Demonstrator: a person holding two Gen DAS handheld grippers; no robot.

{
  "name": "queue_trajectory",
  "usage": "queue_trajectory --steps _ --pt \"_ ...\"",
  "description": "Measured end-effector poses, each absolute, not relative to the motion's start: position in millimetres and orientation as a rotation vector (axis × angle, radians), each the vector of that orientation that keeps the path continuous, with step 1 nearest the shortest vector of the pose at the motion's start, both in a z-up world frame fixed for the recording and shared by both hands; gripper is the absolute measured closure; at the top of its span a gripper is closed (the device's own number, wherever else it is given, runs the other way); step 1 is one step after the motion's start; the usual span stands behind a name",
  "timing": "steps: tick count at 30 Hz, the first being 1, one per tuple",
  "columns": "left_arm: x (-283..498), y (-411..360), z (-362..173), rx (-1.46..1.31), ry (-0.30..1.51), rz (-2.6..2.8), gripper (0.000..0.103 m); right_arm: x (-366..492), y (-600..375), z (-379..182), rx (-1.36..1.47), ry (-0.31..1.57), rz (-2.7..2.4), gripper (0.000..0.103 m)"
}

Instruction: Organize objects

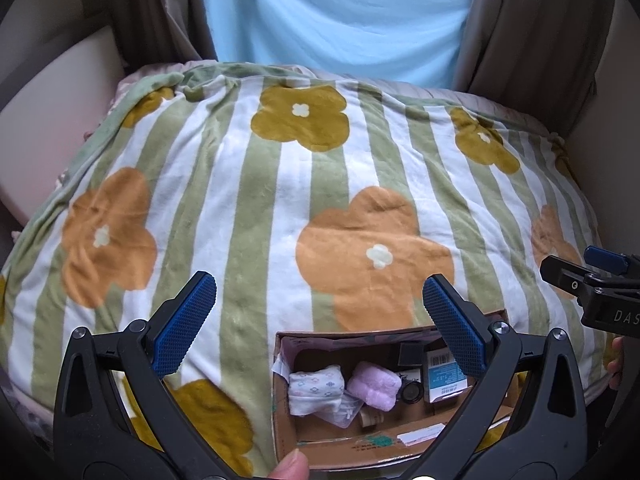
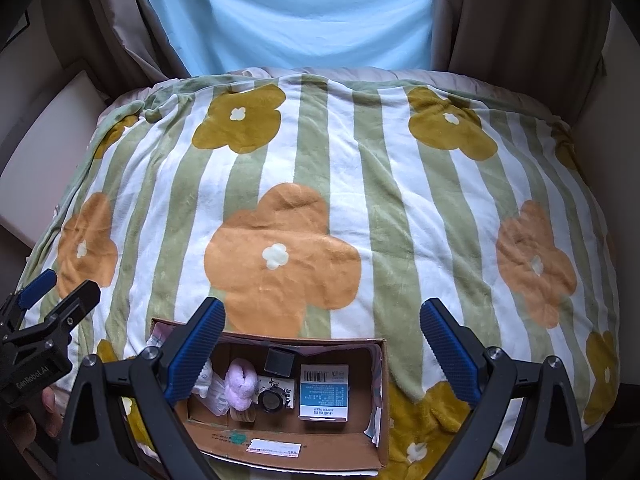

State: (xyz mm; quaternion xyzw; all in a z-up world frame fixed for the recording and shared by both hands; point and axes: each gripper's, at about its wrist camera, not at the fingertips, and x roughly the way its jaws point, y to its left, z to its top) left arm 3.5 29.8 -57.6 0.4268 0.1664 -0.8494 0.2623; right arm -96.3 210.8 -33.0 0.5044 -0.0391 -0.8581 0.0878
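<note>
Two tongs, left (image 1: 320, 320) and right (image 2: 322, 344), hang spread and empty above a box (image 2: 280, 446) of small items at the blanket's (image 2: 320, 160) near edge.

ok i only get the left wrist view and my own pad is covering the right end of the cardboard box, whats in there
Observer: A blue-and-white carton lies flat at the right end of the cardboard box, with its barcode end toward the far wall.
Operator: and the other tool, holding anything
Observer: No, the right tongs are wide open and empty above the box.
Operator: any room right of that carton
Observer: Only a narrow strip of bare box floor shows between it and the right wall.
</note>
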Motion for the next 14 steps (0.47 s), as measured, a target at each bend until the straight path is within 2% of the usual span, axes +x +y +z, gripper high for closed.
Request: queue_trajectory --steps 14 --pt "10.0 32.8 -56.3 1.126 0.433 -2.316 0.000 -92.0 211.6 -37.4 1.504 -0.119 -2.552 0.006"
